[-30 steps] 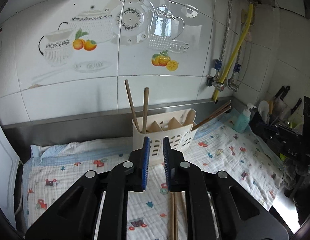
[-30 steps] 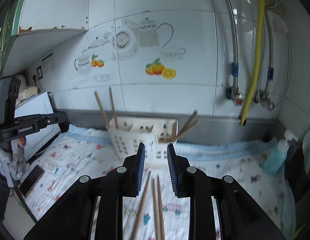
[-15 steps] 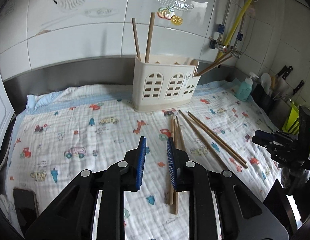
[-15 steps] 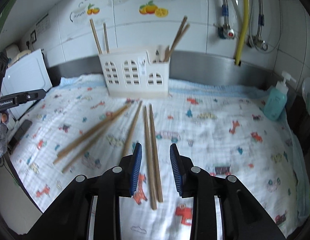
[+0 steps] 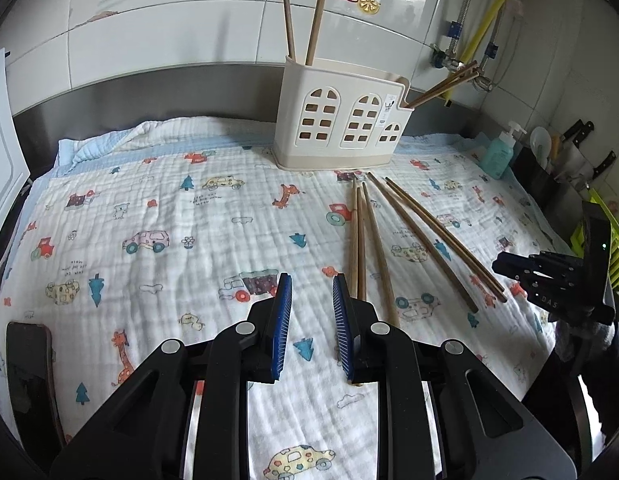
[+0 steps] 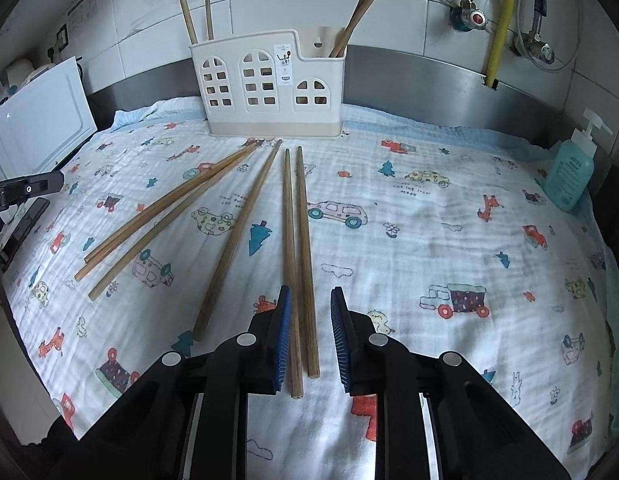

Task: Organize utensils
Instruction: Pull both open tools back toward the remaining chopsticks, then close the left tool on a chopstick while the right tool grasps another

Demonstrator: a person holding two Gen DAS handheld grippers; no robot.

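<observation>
Several wooden chopsticks lie loose on the printed cloth; they also show in the left wrist view. A cream utensil holder with arched cut-outs stands at the back with chopsticks upright in its left and right compartments; it also shows in the left wrist view. My right gripper is open, low over the near ends of two parallel chopsticks, which lie between its jaws. My left gripper is open and empty above the cloth, just left of the chopsticks.
A blue soap bottle stands at the right edge of the cloth. A white board leans at the left. A dark phone lies at the cloth's left edge. Knives and a green rack are at the far right.
Both grippers have tilted down and pulled back from the holder toward the cloth. The loose chopsticks now fill the view, and the right gripper has come down around two of them.
</observation>
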